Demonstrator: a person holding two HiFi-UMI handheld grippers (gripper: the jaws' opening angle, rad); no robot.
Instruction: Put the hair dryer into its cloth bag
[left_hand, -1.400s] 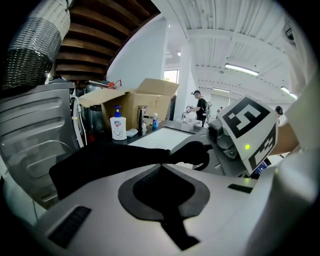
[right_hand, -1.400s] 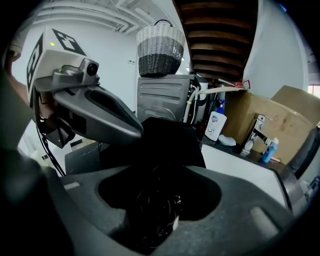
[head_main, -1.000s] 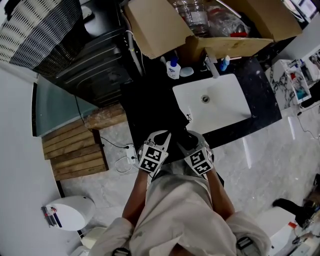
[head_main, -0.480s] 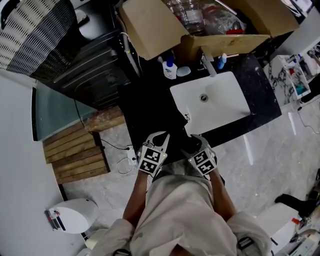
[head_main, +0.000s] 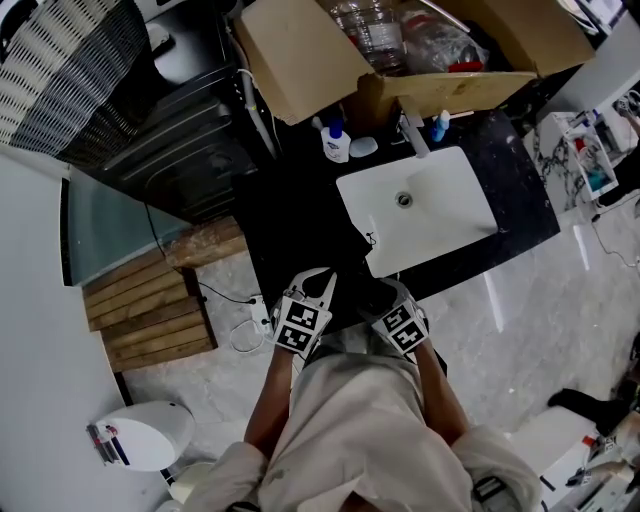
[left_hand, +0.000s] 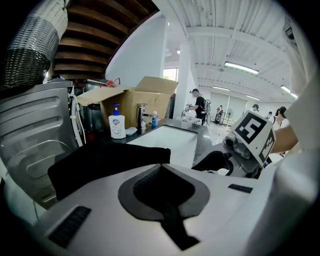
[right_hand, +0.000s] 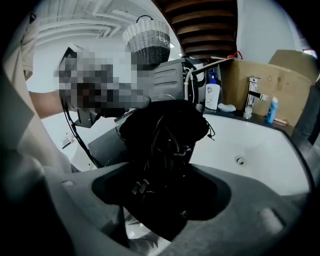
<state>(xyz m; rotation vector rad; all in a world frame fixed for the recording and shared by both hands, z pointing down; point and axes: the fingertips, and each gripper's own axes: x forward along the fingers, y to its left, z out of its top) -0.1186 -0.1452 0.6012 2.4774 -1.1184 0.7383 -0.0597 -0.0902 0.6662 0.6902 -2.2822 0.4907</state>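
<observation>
The right gripper (right_hand: 160, 195) is clamping, with its jaws closed in on it, the black hair dryer (right_hand: 165, 150) with its dark cord looped round the body, and it is holding it up just over the near edge of the black stone desk (head_main: 520, 200), close against the person's front. The hair dryer is likely going to feel rigid and moderately heavy for its bulk, with a smooth plastic shell that could be slipping in the jaws, while the loose cord loops are hanging free and could be catching on the bag's mouth; gripping the body or handle rather than the cord is looking like the safer hold. The flat black cloth bag (left_hand: 100, 162) is lying limp on the desk just beyond the hair dryer, beside the white rectangular sink (head_main: 440, 210), with its thin drawstring (right_hand: 212, 131) straying over the sink's rim. Being soft and light, the cloth bag is probably going to collapse unless one edge of its opening is being pinched and lifted. The left gripper (left_hand: 162, 195) is hovering just short of the cloth bag's near side, its jaws drawn together with nothing showing between them, so the mouth is not yet being held open
</observation>
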